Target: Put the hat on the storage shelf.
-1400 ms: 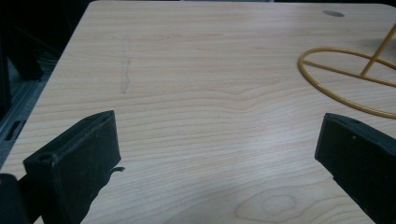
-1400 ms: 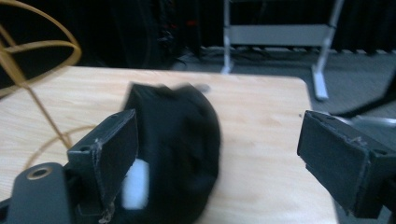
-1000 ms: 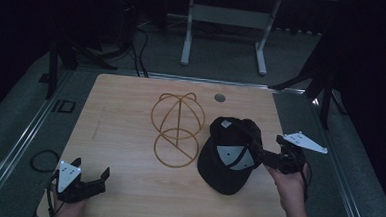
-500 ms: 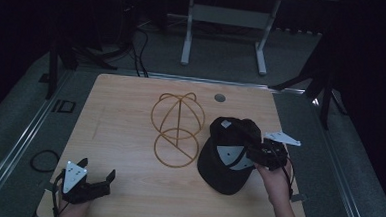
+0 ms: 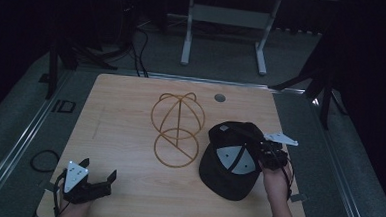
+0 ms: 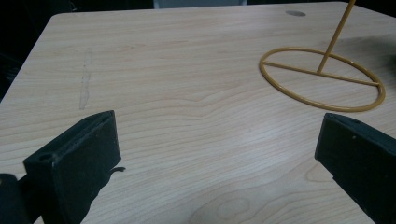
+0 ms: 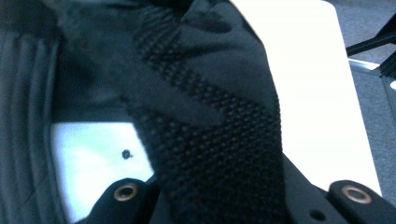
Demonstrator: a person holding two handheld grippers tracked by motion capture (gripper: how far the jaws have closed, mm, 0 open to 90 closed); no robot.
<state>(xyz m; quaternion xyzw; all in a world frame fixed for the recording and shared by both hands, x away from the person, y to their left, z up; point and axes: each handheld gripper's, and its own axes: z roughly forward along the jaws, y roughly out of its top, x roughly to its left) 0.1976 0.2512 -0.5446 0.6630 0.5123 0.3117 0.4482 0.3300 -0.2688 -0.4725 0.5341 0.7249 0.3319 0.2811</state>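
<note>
This looks like a lab or recording studio. A bare wooden table (image 5: 129, 135) stands on grey flooring in a dark, black-walled room. Behind the table is a white metal stand (image 5: 225, 30), and loose cables (image 5: 139, 50) trail beside that stand.

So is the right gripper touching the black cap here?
Touching. In the right gripper view, the cap's mesh fabric runs between the right gripper's jaws, pressed against them.

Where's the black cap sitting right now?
In the high view the black cap lies on the right side of the table, just right of the gold wire stand, with the right gripper at its right edge.
</note>
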